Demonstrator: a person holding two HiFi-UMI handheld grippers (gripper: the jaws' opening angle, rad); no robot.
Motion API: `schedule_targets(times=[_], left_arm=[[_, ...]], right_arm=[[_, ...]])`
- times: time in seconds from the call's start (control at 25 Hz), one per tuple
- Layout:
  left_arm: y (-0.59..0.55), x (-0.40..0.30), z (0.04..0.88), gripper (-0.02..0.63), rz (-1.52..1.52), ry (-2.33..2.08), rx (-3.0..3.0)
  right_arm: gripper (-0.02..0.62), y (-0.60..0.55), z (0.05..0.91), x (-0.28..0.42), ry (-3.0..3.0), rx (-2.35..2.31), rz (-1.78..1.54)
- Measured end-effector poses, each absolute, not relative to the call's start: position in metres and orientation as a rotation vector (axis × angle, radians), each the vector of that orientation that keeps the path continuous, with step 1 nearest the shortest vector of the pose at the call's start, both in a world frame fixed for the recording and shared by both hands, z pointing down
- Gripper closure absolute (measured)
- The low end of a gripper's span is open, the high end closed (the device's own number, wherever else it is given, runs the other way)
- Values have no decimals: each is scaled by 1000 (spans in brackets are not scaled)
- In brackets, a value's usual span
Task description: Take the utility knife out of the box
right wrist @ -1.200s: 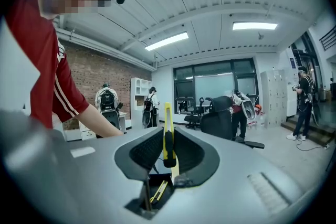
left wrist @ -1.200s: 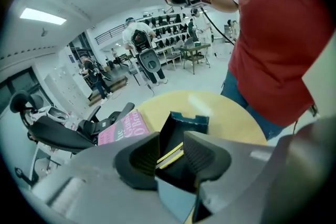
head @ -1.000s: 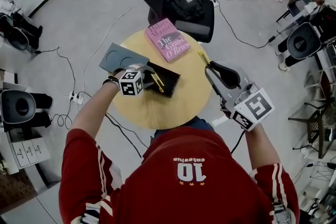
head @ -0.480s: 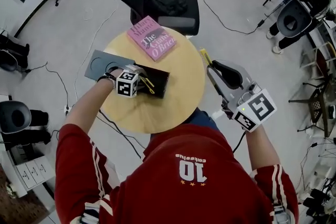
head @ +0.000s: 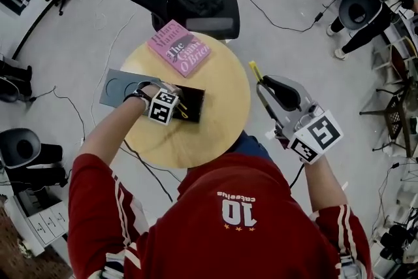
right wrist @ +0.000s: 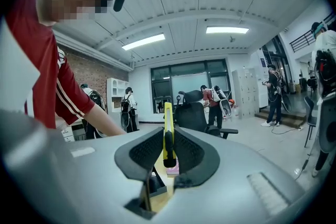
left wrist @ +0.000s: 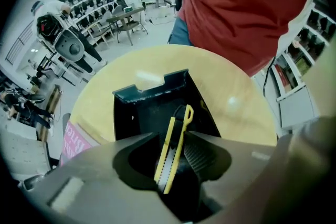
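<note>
A black box [head: 194, 98] lies open on the round wooden table [head: 209, 134] with a yellow utility knife [head: 183, 108] inside. My left gripper [head: 175, 103] points straight down into it. In the left gripper view the box's wall [left wrist: 152, 92] frames that knife [left wrist: 181, 118], which lies between the jaws of my left gripper [left wrist: 172, 139]. Those jaws have just been opening and stand wide, not pressing on it. Off the table's right edge, my right gripper [head: 262, 85] is shut on a second yellow utility knife [head: 253, 68]. That knife [right wrist: 168, 123] stands upright between the pads of my right gripper [right wrist: 168, 139].
A pink book [head: 178, 48] lies at the table's far side. The box's grey lid [head: 117, 88] sticks out over the left edge. A black office chair with a backpack [head: 196, 0] stands beyond the table. Cables run across the floor.
My left gripper has sunk toward the box and rolled, now sitting low over the knife inside. My right gripper has kept its grip on the other knife and shifted only slightly.
</note>
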State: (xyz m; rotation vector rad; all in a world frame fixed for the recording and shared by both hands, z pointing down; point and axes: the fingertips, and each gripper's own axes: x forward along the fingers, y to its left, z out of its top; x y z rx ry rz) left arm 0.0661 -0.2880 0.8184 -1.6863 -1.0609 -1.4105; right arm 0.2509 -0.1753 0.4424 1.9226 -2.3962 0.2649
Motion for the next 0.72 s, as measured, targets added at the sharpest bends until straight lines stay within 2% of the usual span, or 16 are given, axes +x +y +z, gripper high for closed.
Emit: schedule_targets(times=[0.24, 0.72], left_arm=[[-286, 63, 830, 463, -1448, -1123, -1568], [-283, 71, 820, 477, -1445, -1060, -1715]], right_arm=[[532, -183, 440, 251, -2406, 1901, 284], [532, -184, 439, 255, -2401, 1878, 294]])
